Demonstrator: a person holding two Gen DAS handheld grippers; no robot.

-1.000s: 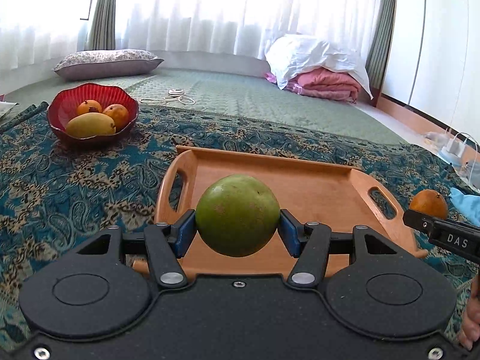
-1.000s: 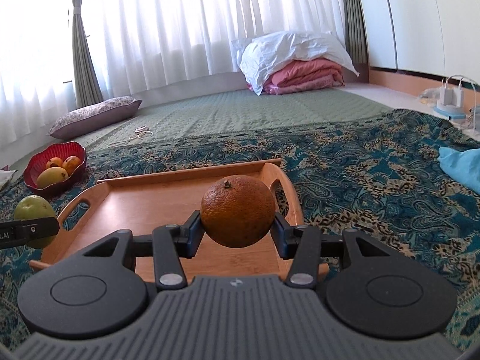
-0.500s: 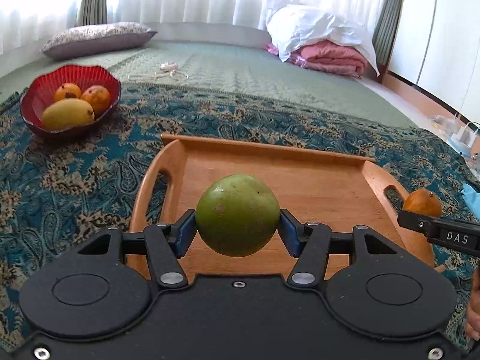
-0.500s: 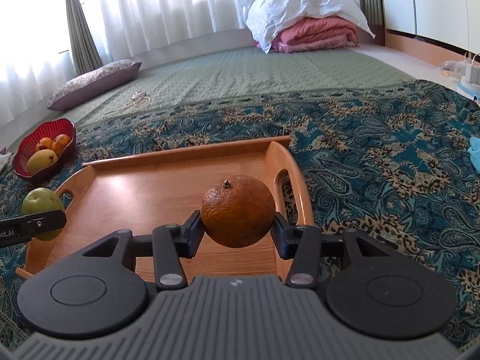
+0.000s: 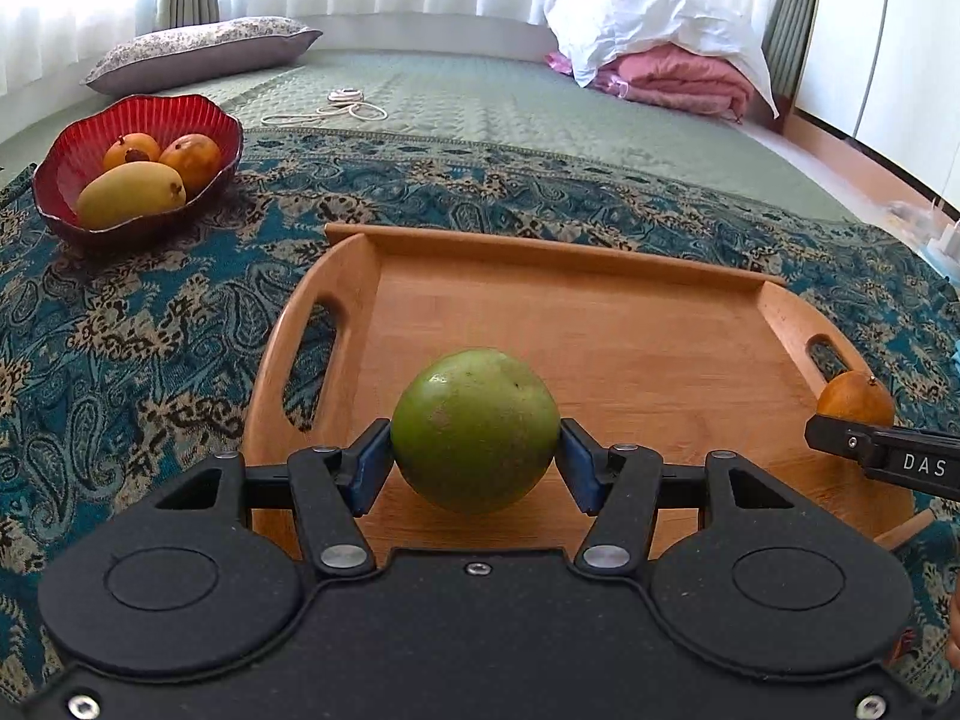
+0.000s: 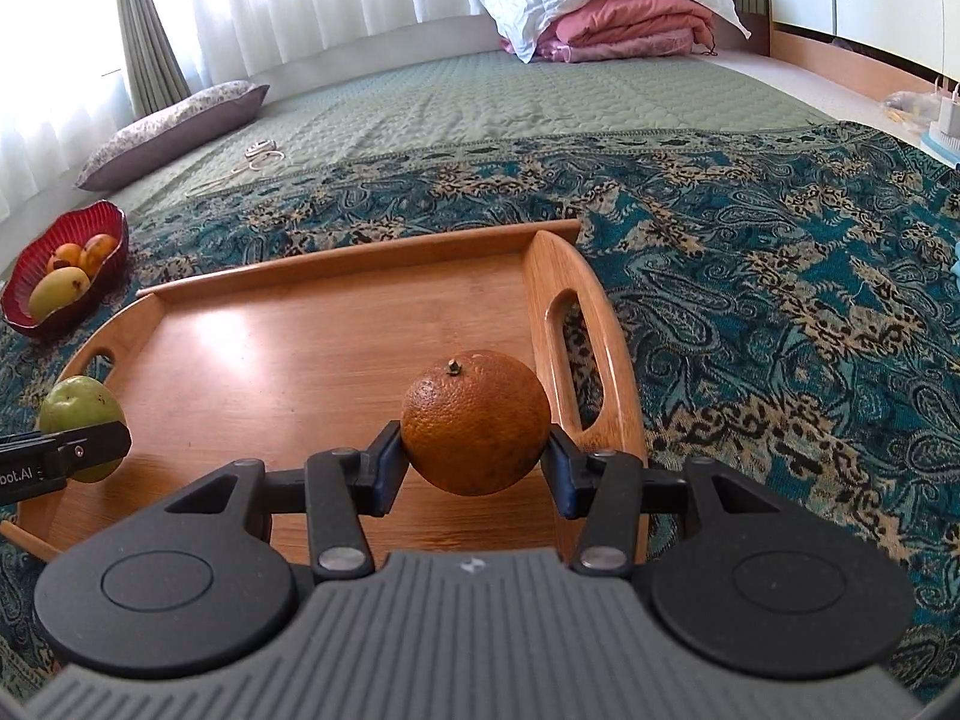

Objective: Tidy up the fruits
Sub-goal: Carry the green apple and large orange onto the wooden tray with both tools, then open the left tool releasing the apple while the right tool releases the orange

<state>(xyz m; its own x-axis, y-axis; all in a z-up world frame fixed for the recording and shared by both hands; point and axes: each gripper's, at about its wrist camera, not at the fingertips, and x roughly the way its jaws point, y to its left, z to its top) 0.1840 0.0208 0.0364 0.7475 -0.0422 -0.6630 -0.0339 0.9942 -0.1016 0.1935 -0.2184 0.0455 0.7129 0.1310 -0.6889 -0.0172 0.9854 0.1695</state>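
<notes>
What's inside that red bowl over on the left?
The red scalloped bowl holds a yellow-green mango in front and two orange fruits behind. Anything beneath them is hidden.

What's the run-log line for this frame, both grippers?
left gripper: shut on green fruit | right gripper: shut on orange | both over wooden tray | neither fruit released

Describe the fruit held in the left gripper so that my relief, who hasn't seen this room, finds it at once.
On the teal paisley cloth lies a wooden tray with cut-out handles. Above its near left part, the left gripper clamps a round green fruit between blue-padded fingers. It is the only green fruit; the right gripper holds an orange.
</notes>
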